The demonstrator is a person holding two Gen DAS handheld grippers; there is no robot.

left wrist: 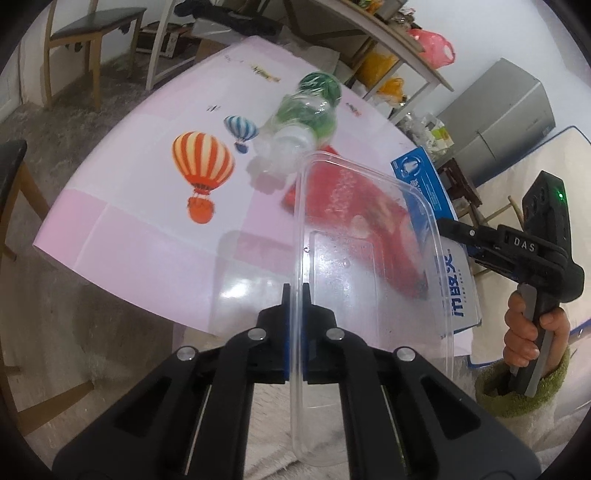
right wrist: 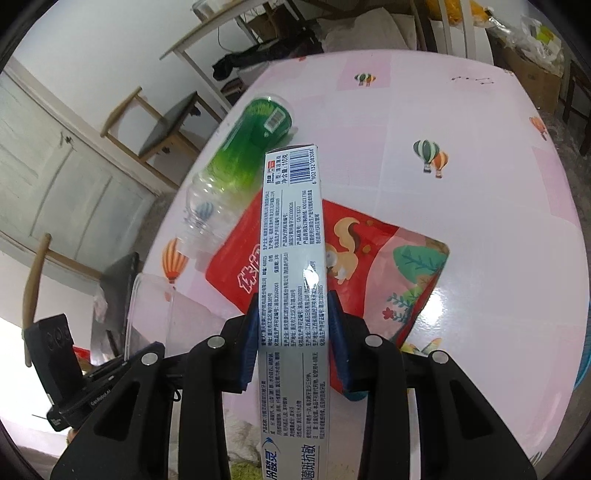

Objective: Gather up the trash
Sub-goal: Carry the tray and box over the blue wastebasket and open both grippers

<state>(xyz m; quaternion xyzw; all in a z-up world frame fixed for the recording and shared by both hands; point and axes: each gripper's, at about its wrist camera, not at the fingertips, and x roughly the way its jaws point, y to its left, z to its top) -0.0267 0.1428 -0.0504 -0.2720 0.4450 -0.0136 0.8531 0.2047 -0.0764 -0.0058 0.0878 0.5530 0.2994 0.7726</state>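
Note:
My left gripper (left wrist: 295,291) is shut on the rim of a clear plastic container (left wrist: 369,258), held above the near table edge. My right gripper (right wrist: 291,299) is shut on a long white and blue toothpaste box (right wrist: 291,229), held above the table; the box also shows in the left wrist view (left wrist: 424,184). An empty green-labelled plastic bottle (right wrist: 236,166) lies on its side on the table, also in the left wrist view (left wrist: 306,110). A red snack bag (right wrist: 369,258) lies flat beside it, under the box.
The table (right wrist: 480,221) has a pink cloth with balloon prints. Wooden chairs (left wrist: 92,33) stand beyond it. A shelf with bags (left wrist: 406,48) and a grey cabinet (left wrist: 506,118) stand at the back. The clear container also shows at the right wrist view's left (right wrist: 155,314).

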